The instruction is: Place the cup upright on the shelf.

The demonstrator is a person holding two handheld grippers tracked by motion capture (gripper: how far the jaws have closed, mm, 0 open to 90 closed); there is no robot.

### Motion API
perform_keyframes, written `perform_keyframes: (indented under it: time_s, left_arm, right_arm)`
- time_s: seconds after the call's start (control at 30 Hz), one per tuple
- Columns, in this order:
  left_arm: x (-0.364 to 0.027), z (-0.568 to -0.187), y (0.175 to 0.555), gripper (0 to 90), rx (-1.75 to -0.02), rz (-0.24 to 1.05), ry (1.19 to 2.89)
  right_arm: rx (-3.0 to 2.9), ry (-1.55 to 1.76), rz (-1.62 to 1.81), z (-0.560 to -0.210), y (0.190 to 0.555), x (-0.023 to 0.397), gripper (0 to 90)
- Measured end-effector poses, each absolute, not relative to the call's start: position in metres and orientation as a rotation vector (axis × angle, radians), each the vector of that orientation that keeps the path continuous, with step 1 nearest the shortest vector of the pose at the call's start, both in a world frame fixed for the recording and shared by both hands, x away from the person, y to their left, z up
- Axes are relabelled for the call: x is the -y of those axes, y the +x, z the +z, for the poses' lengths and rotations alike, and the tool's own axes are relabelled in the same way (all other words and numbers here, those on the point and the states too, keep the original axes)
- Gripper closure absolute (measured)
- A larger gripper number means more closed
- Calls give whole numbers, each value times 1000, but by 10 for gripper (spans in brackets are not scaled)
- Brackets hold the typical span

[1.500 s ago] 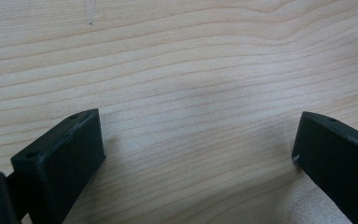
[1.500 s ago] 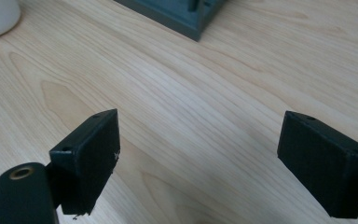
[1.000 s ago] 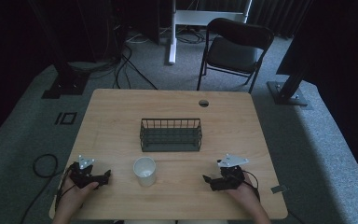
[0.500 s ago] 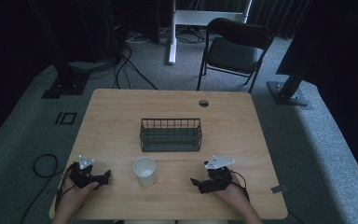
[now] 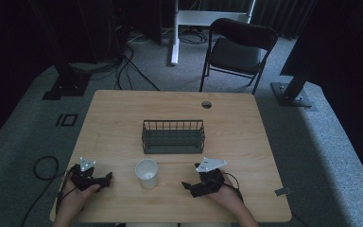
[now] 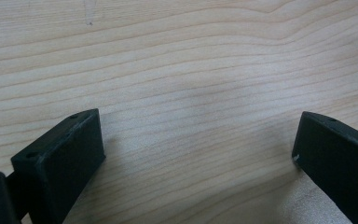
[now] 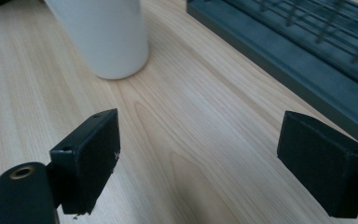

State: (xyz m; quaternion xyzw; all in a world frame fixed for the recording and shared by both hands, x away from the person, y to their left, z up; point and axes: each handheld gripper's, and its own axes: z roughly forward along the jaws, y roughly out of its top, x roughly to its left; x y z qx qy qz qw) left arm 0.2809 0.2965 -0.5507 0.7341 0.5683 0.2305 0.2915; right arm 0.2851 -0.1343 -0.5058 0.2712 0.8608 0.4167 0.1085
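Note:
A white cup stands upright near the front middle of the wooden table. Behind it sits a black wire basket. My right gripper lies low on the table to the right of the cup, open, its jaws wide apart and pointing left toward it. The right gripper view has the cup ahead at upper left and the basket's base at upper right, with bare wood between the jaws. My left gripper rests at the front left, open, over bare wood.
A round cable hole is at the table's far edge. A black folding chair stands beyond the table. Cables and stand bases lie on the grey floor around it. A hand holds each gripper at the table's near edge.
My right gripper has shifted left toward the cup and turned to point at it. The left gripper, cup and basket have stayed put.

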Motion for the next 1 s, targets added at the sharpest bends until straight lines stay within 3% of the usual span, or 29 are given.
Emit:
perform_keyframes:
  time_s: [1.0]
  left_arm:
    - [-296, -551, 281, 23, -1516, 615, 1955]
  right_arm:
    - [-2612, 627, 1300, -503, 289, 66, 130]
